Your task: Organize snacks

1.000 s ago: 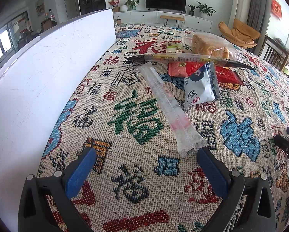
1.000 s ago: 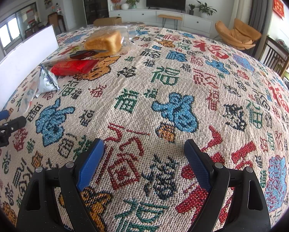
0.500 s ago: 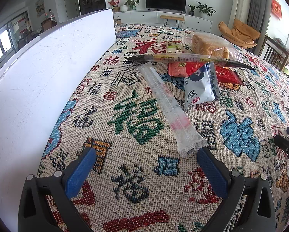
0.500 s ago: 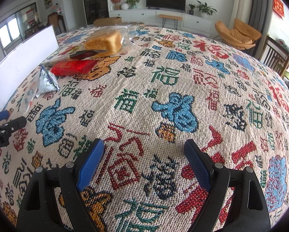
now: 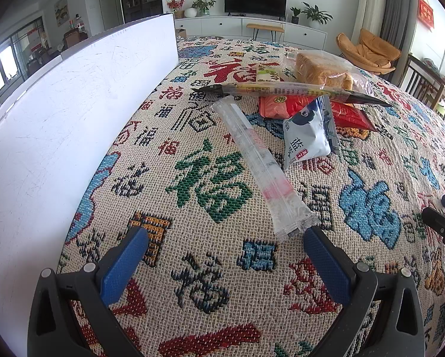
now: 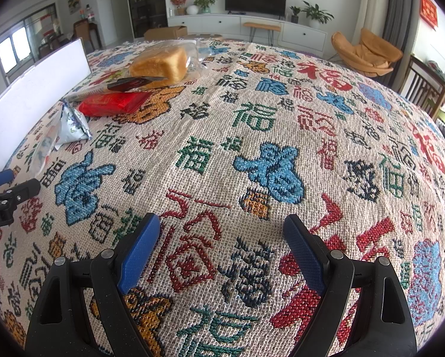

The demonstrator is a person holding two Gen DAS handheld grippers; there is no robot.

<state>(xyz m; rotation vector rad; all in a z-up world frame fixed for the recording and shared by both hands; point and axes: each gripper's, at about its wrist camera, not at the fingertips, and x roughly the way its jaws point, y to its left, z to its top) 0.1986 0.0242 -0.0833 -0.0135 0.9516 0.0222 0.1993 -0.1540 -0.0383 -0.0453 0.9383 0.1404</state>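
Several snacks lie on the patterned tablecloth (image 5: 210, 184). A long clear packet (image 5: 261, 163) points its near end at my left gripper's right finger. Behind it lie a white and blue pouch (image 5: 307, 136), a red packet (image 5: 296, 107), a long dark-tipped packet (image 5: 287, 90) and a bagged bread loaf (image 5: 323, 70). My left gripper (image 5: 225, 247) hovers open over the cloth, holding nothing. In the right wrist view, my right gripper (image 6: 222, 238) is open over bare cloth, with the bread loaf (image 6: 159, 65), red packet (image 6: 112, 102) and pouch (image 6: 72, 123) far left.
A tall white board (image 5: 73, 113) stands along the table's left side, also seen as the white board (image 6: 29, 95) in the right wrist view. The other gripper's tip (image 5: 442, 223) shows at the right edge. Chairs and a TV cabinet stand beyond the table.
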